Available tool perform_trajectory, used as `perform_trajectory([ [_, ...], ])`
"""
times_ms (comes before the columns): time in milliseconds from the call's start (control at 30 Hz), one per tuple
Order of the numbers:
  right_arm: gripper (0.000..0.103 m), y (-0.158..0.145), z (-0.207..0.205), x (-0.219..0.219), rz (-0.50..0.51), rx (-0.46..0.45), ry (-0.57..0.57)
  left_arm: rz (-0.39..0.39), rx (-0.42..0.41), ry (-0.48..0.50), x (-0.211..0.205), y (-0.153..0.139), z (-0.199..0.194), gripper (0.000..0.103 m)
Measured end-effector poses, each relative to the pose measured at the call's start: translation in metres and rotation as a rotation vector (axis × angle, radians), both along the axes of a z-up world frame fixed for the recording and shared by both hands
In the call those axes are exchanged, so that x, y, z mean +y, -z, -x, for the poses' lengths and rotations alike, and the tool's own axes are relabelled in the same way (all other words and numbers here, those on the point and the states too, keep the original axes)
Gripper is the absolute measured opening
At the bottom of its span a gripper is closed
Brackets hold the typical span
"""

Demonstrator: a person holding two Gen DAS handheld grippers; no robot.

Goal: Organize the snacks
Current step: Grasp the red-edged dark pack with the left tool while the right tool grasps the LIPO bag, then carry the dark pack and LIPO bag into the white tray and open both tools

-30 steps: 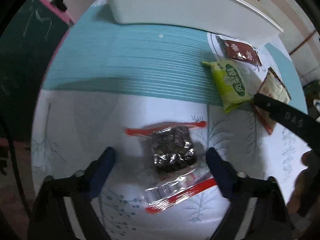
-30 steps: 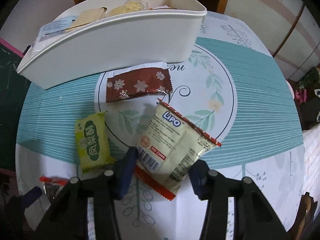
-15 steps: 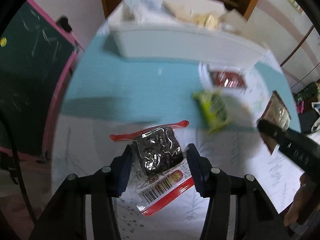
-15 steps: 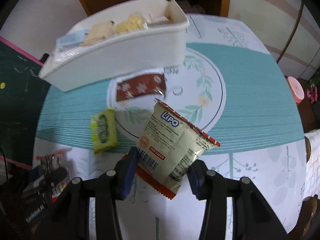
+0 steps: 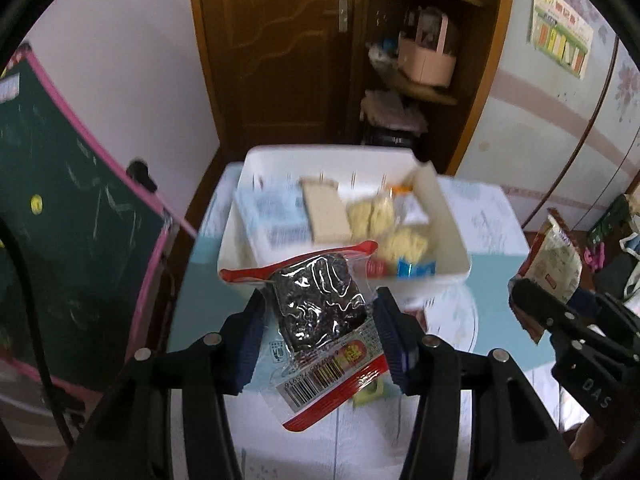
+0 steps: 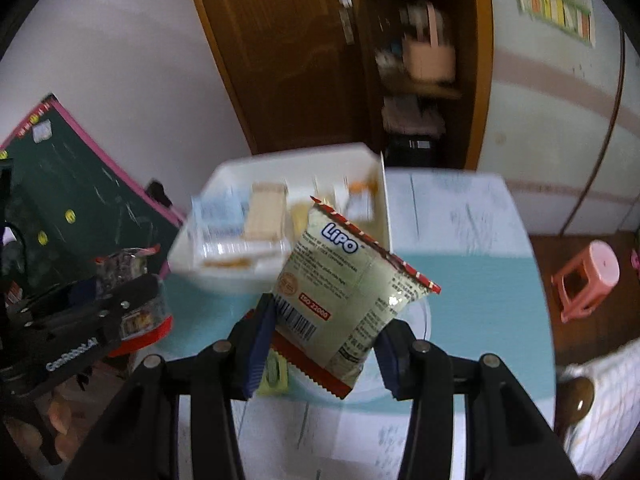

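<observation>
My left gripper [image 5: 320,332] is shut on a clear, red-edged packet of dark snack [image 5: 320,316], held in the air in front of the white bin [image 5: 448,216]. My right gripper [image 6: 326,332] is shut on a cream Lipo packet [image 6: 352,296] with red serrated ends, also lifted. The white bin [image 6: 380,208] holds several wrapped snacks and stands at the table's far side. In the left wrist view the right gripper [image 5: 536,312] shows at the right with the Lipo packet [image 5: 560,260]. In the right wrist view the left gripper [image 6: 104,304] appears at the left.
A green packet [image 6: 274,376] lies on the table under the right gripper's fingers. The table has a teal and white cloth [image 6: 480,300]. A green chalkboard [image 5: 60,240] leans at the left, a wooden door and shelves stand behind, and a pink stool [image 6: 588,280] is at the right.
The left gripper's jaws shut on the dark snack packet. Both grippers rose from the table with their packets and tilted up, so the bin's inside and the room behind came into view.
</observation>
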State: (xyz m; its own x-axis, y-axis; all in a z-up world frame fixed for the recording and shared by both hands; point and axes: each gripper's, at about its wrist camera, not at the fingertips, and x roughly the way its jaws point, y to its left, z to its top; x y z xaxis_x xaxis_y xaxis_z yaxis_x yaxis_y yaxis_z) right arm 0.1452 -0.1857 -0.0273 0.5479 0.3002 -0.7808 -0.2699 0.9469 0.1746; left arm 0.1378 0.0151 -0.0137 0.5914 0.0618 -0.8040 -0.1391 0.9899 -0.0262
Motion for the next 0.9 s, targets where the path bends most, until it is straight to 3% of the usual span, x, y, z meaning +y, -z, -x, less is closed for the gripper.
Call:
perform_trajectory([
  [200, 0.047, -0.044, -0.033, 0.004, -0.013, -0.109, -0.009, -0.029, -0.046, 0.022, -0.005, -0.029, -0.038, 0.052],
  [400, 0.047, -0.064, -0.063, 0.01, 0.005, -0.157, 0.016, -0.005, -0.069, 0.042, 0.0, -0.041, -0.083, 0.052],
  [600, 0.047, -0.061, -0.094, 0.024, 0.046, -0.148, 0.062, -0.012, -0.082, 0.088, 0.004, -0.038, -0.129, 0.052],
  [900, 0.047, -0.022, -0.138, 0.054, 0.108, -0.071, 0.099, -0.007, -0.039, 0.125, 0.02, -0.006, -0.186, 0.054],
])
